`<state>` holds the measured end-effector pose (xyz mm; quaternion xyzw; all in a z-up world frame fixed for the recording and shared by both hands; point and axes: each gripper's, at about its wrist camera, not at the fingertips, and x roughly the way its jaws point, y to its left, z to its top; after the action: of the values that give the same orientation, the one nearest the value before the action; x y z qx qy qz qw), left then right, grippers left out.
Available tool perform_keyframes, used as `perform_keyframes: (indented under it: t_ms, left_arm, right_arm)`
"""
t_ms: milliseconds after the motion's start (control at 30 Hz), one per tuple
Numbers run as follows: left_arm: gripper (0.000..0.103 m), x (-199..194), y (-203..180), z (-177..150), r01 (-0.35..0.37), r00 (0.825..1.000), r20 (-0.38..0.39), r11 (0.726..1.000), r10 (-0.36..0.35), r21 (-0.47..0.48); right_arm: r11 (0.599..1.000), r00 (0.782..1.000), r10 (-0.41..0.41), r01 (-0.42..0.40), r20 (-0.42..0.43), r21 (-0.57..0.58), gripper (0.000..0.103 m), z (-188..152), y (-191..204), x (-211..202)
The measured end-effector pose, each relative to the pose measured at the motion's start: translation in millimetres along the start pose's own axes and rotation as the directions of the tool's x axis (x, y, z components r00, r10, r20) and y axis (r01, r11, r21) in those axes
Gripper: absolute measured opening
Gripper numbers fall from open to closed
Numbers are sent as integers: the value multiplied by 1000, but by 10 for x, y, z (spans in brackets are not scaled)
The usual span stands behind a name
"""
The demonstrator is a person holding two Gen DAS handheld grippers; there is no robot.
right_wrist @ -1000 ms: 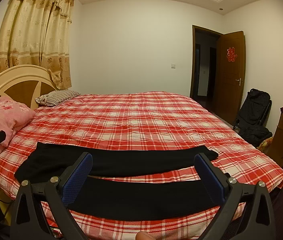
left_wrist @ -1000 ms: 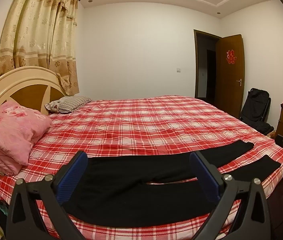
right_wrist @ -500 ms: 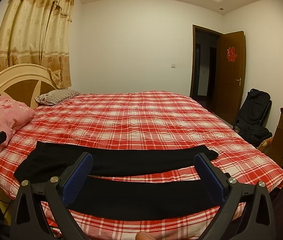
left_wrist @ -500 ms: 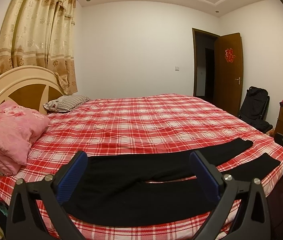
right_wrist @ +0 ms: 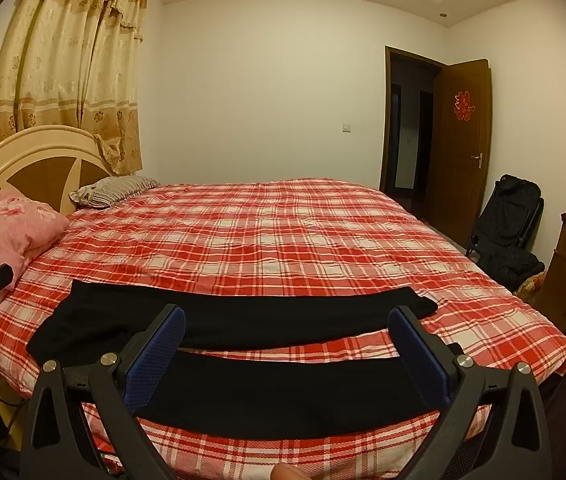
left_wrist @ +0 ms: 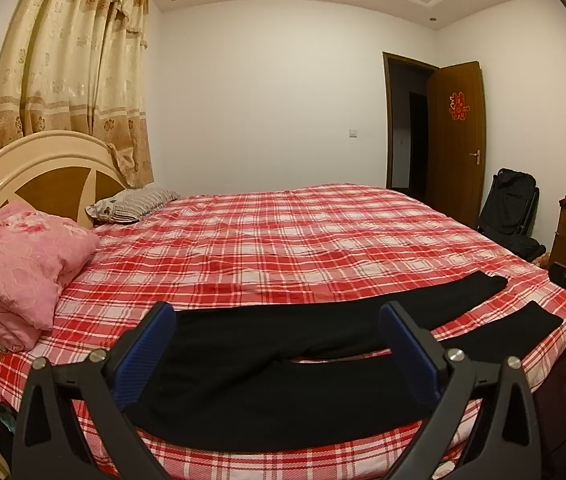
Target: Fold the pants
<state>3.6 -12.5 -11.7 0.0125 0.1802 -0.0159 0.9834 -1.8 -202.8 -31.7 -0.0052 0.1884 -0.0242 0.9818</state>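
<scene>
Left wrist view shows my left gripper (left_wrist: pixel 277 344) gaping wide and empty in the lower centre of the frame, over the waist end of the black soft-fabric pants (left_wrist: pixel 267 380). They lie flat and unfolded along the near edge of the red-and-white plaid bedspread (left_wrist: pixel 283 240), both legs splayed toward the right of the frame. In the right wrist view, my right gripper (right_wrist: pixel 287 346) is spread just as wide with nothing in it, above the nearer leg; the farther leg ends at centre right.

No fold is started, I judge. The risks from here: the near leg runs close to the bed's edge, so a careless tug could drag the pants off it. Pinching too deep could catch the bedspread along with the fabric. Black on black hides seams, so I may misjudge the hem.
</scene>
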Motion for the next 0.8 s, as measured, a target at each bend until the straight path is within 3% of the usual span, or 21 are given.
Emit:
perform_keyframes:
  t_ms: [800]
  left_arm:
    - [103, 20, 12, -8, 7, 1000, -9, 1000, -6, 7]
  right_arm:
    - [1000, 1000, 3, -3, -9, -8, 102, -4, 15, 14]
